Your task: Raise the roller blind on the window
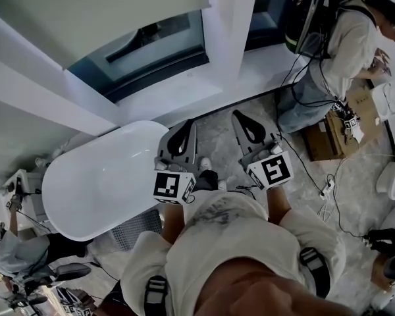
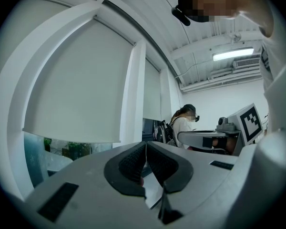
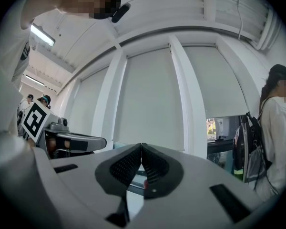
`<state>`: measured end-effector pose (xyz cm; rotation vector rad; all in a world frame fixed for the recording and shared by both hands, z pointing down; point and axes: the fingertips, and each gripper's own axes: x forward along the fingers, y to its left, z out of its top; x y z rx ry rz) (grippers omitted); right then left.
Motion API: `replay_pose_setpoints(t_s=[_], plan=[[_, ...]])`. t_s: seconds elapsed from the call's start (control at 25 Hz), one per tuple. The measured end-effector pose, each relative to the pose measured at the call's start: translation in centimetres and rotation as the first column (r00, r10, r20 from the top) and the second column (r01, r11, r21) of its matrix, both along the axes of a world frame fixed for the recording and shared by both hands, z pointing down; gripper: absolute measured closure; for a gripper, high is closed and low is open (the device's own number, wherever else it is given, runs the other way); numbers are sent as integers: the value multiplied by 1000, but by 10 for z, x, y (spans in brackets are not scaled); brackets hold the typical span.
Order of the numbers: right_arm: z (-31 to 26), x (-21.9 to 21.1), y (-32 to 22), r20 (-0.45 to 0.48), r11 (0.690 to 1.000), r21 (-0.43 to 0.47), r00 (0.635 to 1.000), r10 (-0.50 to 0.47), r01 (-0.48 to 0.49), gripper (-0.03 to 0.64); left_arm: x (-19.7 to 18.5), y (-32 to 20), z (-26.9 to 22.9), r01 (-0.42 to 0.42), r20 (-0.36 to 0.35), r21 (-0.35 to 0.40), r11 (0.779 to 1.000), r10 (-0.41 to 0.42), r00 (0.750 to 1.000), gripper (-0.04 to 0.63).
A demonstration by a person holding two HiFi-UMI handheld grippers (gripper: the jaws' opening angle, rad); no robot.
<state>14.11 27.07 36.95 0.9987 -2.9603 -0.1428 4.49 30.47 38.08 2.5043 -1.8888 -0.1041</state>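
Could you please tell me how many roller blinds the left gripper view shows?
2: a wide roller blind at left, mostly lowered, and a narrower blind right of the white pillar. Others may be out of frame.

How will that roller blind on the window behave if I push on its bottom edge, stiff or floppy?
The roller blind hangs as a flat, thin sheet, so it would probably give and swing if pushed, not resist. Its bottom edge runs dead straight, which suggests a stiffening bar there; that part likely feels rigid and fairly light.
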Motion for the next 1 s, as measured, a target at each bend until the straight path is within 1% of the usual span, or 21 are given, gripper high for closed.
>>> replay_pose_setpoints(t_s=[0.32, 0.68, 1.0], plan=[[5, -21, -45, -18, 1000, 2, 999, 28, -28, 555, -23, -46, 7, -22, 0, -8, 1000, 22, 1000, 583], [3, -58, -90, -47, 998, 12, 997, 63, -62, 555, -64, -93, 8, -45, -8, -9, 999, 45, 999, 583], [1, -89, -121, -69, 994, 25, 992, 107, -105, 555, -99, -127, 4, -75, -9, 7, 997, 75, 997, 583]])
